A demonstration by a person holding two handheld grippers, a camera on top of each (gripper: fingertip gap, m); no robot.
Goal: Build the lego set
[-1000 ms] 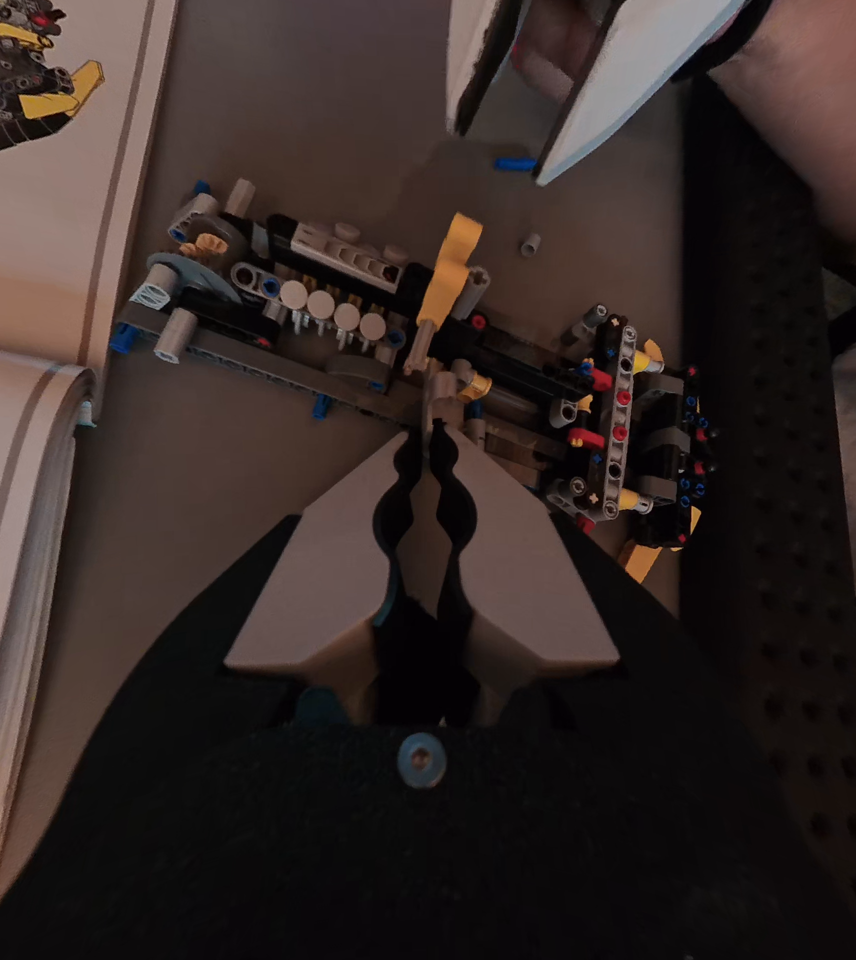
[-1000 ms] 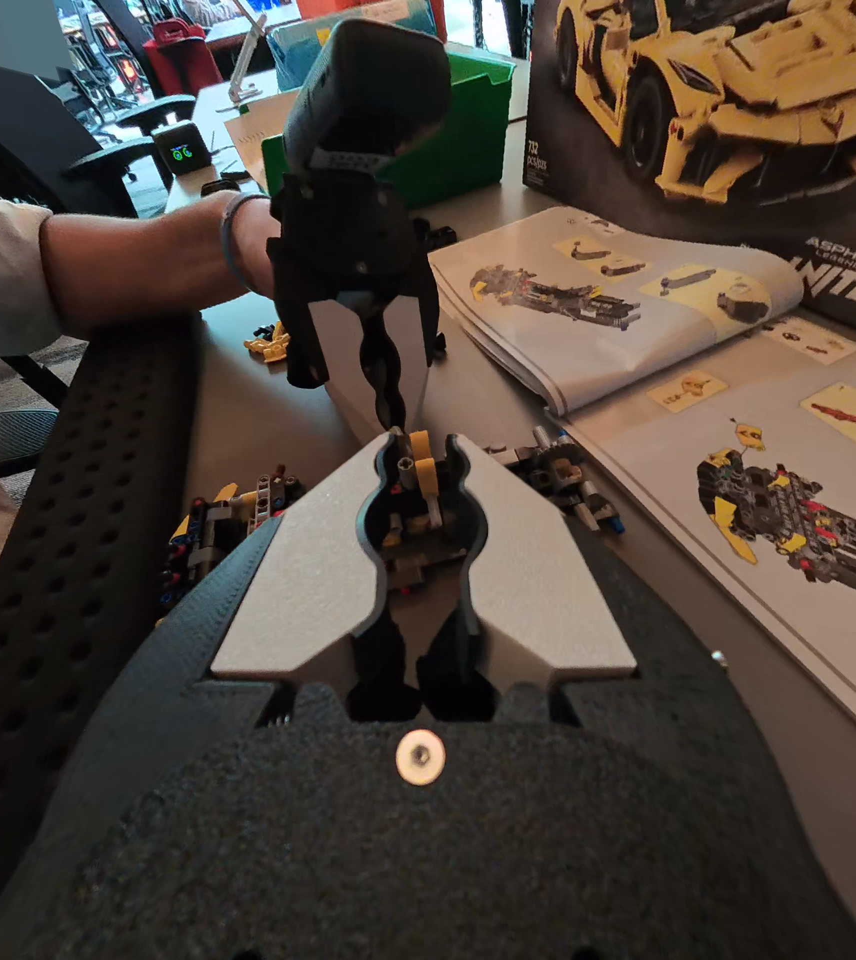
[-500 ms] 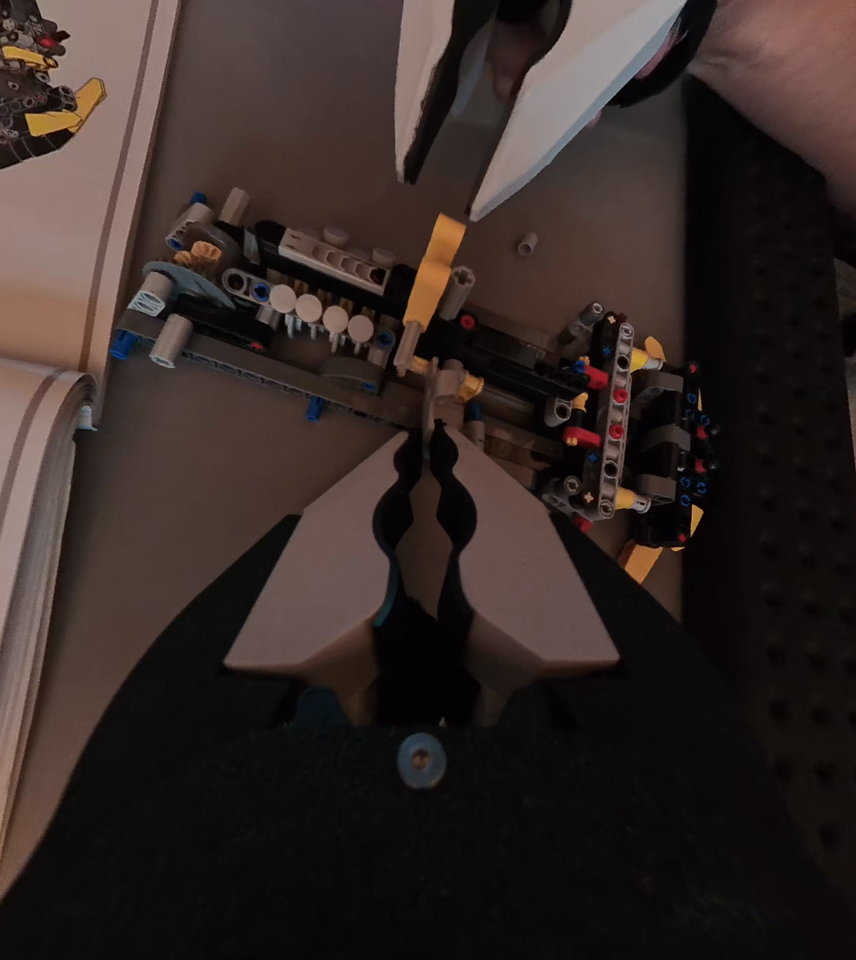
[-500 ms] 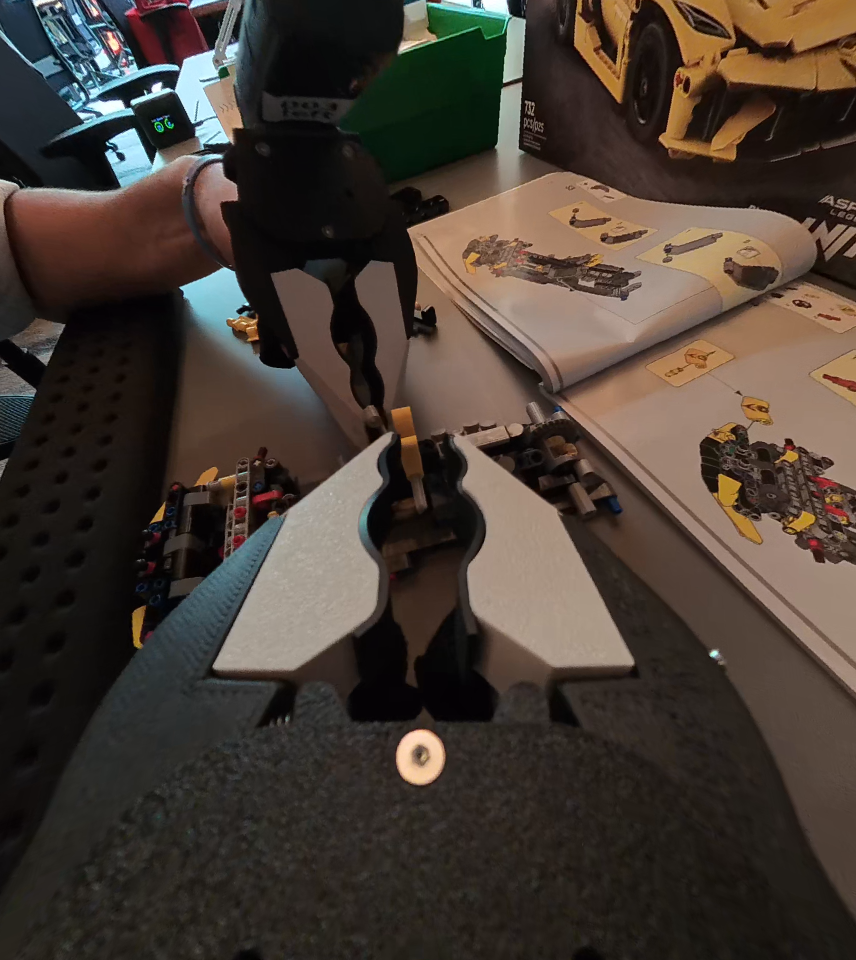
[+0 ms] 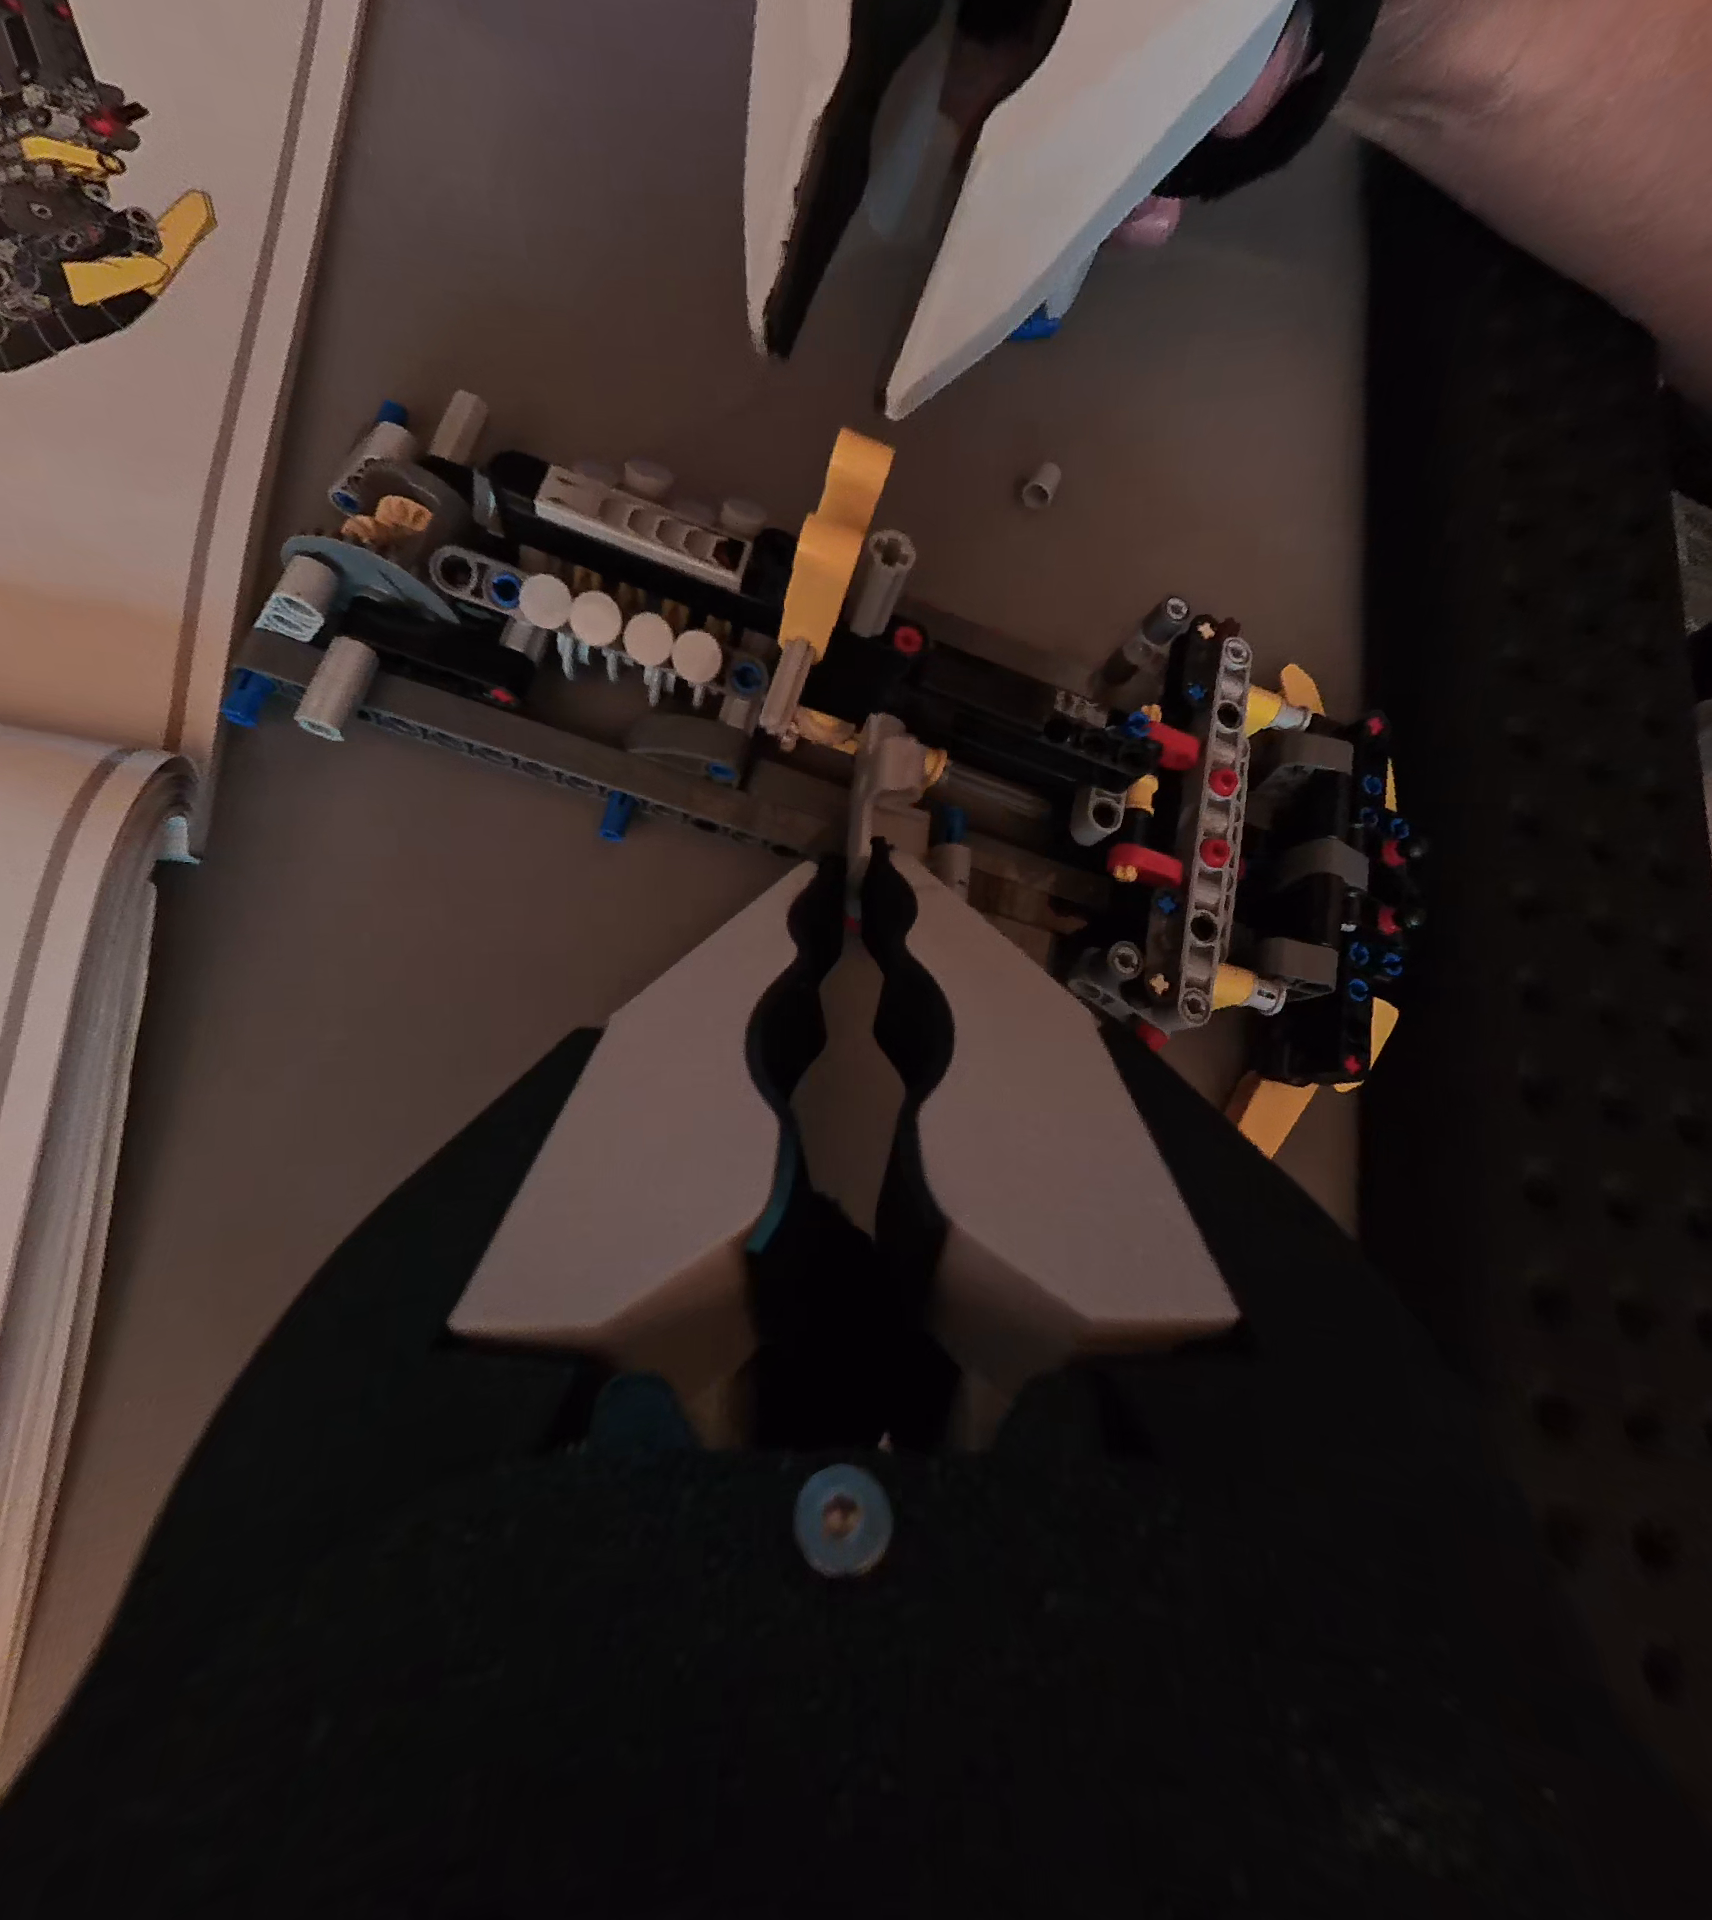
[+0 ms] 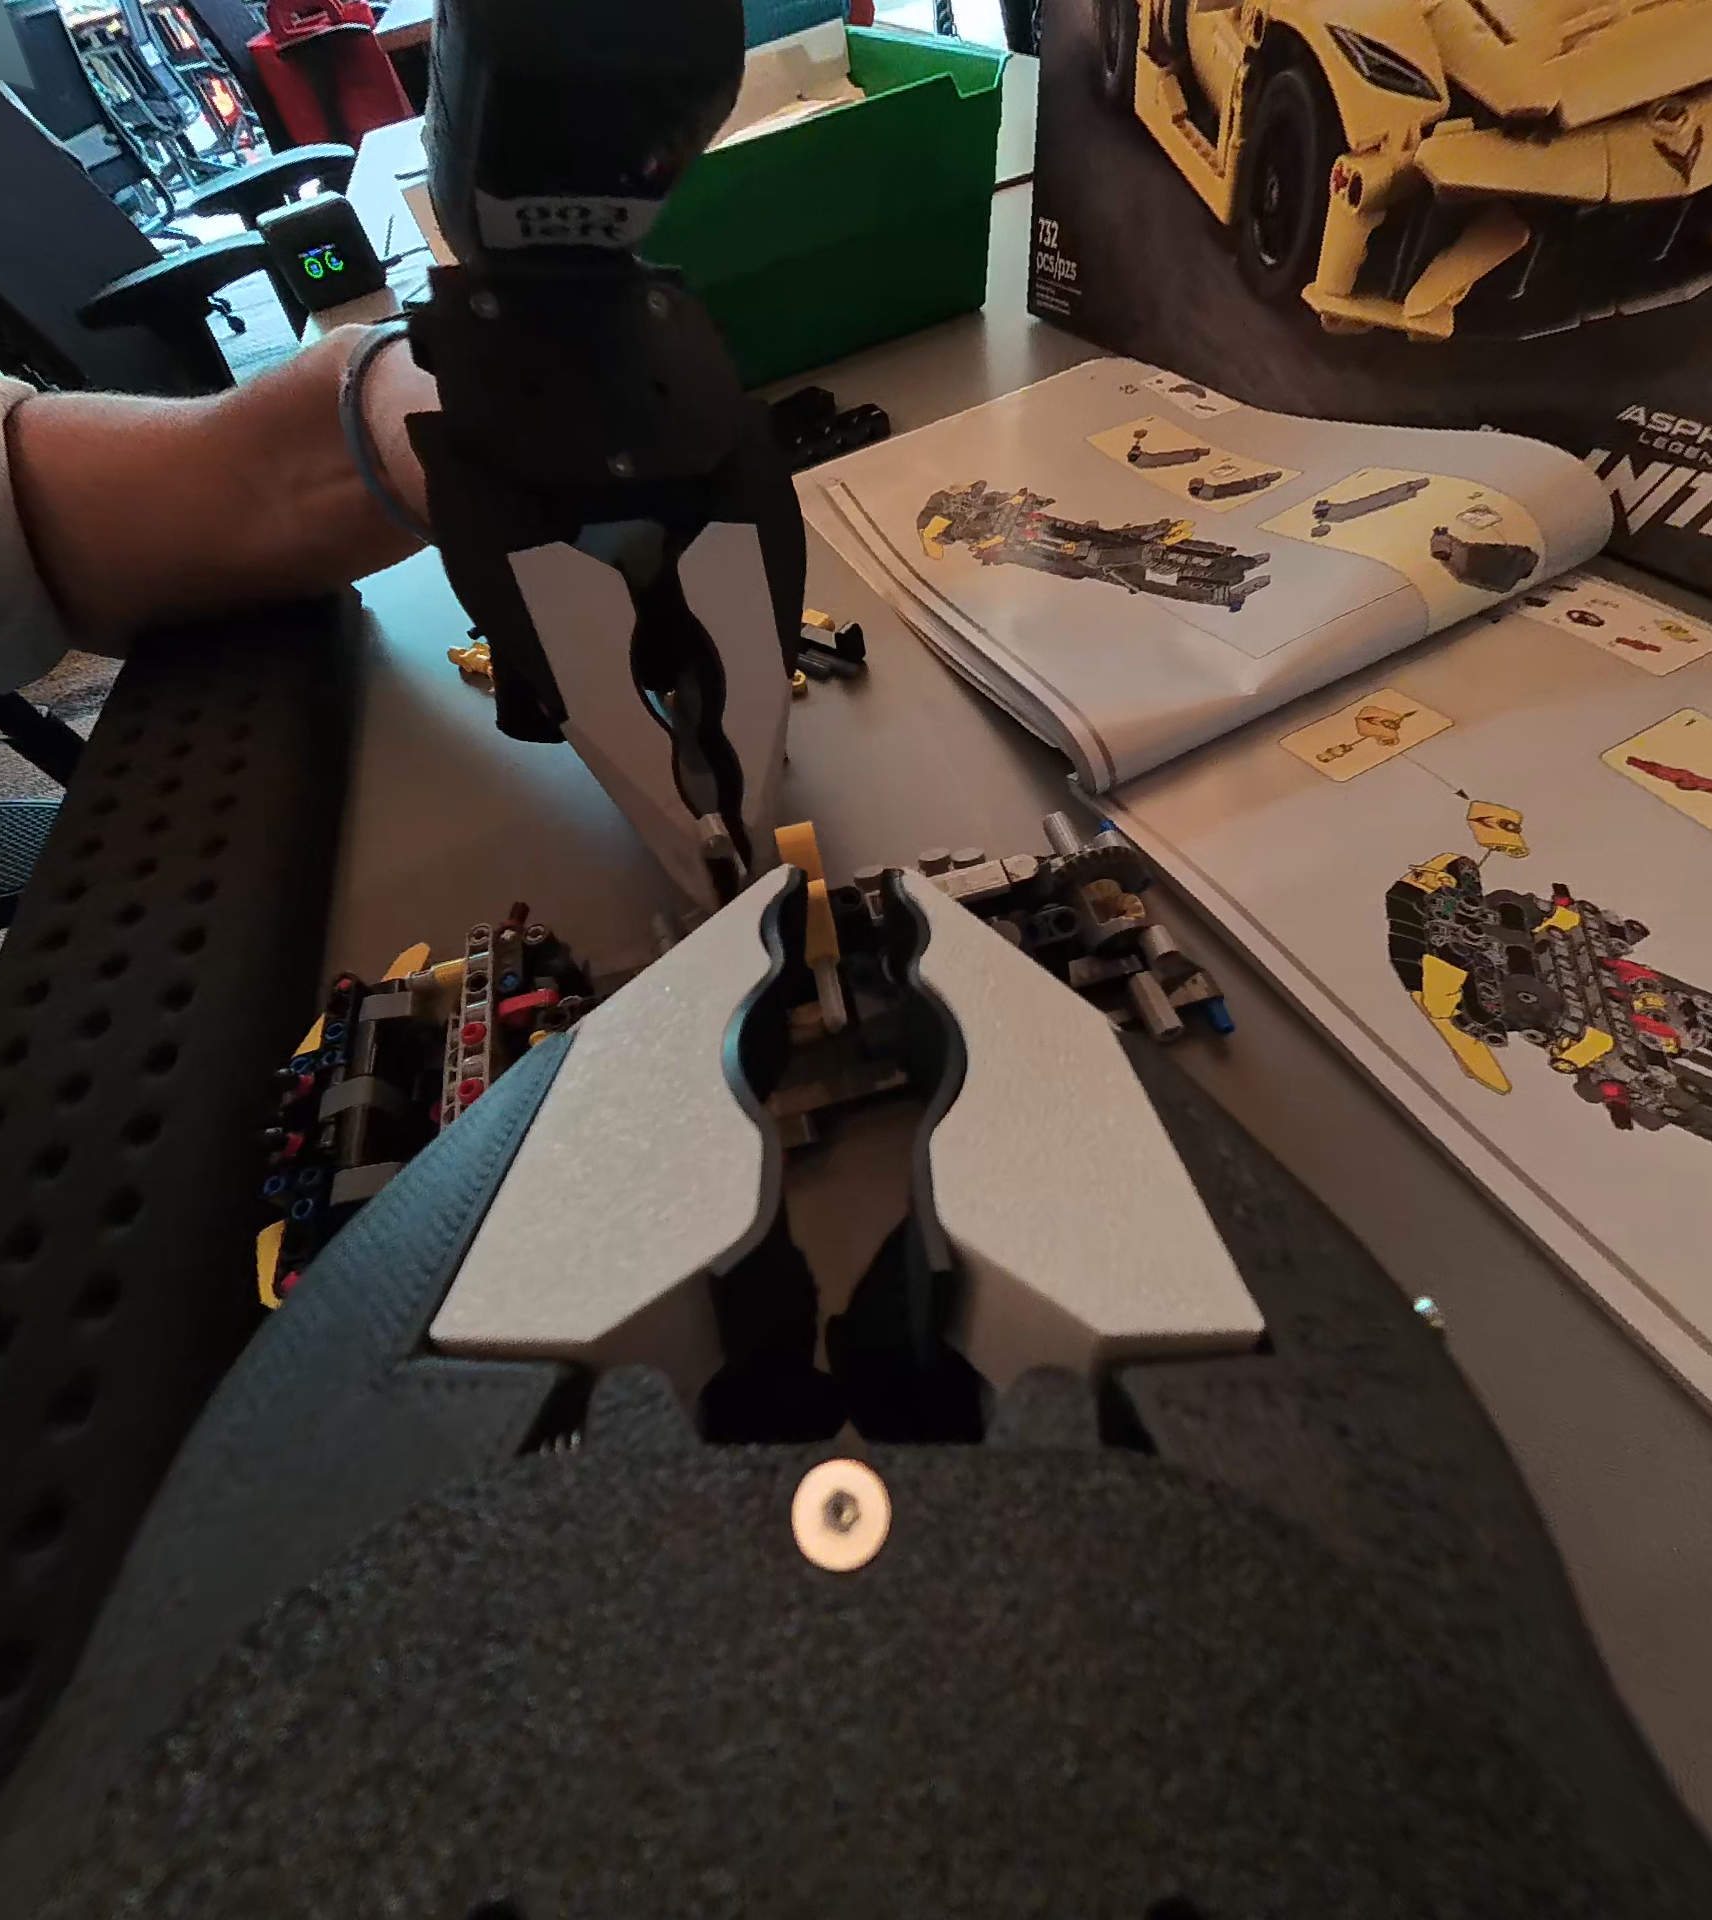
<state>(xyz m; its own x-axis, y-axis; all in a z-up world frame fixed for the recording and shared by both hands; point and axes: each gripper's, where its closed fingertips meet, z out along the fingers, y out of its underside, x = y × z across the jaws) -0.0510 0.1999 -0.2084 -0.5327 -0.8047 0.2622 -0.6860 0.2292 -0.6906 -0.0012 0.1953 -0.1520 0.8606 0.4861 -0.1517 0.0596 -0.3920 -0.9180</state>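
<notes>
One lego chassis (image 5: 831,727) — two grippers, one instruction booklet (image 6: 1351,623), one box (image 6: 1454,260), one green bin (image 6: 831,229).

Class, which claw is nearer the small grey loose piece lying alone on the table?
Right. The right claw hovers just beside the loose piece; the left claw is across the model.

Black-and-grey lego chassis (image 5: 831,717) with yellow piece (image 5: 836,540), green bin (image 6: 831,197)
</notes>
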